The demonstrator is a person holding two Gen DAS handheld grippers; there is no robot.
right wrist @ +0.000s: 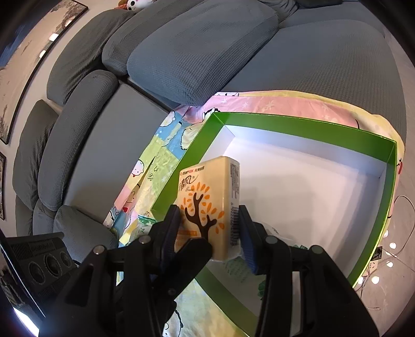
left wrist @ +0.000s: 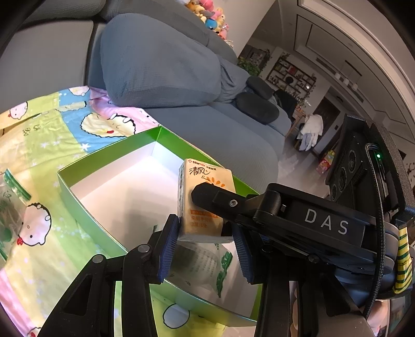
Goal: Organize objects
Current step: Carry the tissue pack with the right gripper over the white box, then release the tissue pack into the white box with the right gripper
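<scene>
While clamped, tissue pack (right wrist: 207,204) fills both claws.

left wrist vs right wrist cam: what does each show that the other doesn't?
Left wrist only: the room beyond the sofa, with wall shelves, a heap of plush toys, and a clear green-printed bag lying on the blanket beside the box.

Right wrist only: framed pictures on the wall and string lights on the floor.

Both: the yellow tissue pack gripped by the left tongs and right tongs, over the green box on the cartoon blanket, and the grey sofa.
</scene>
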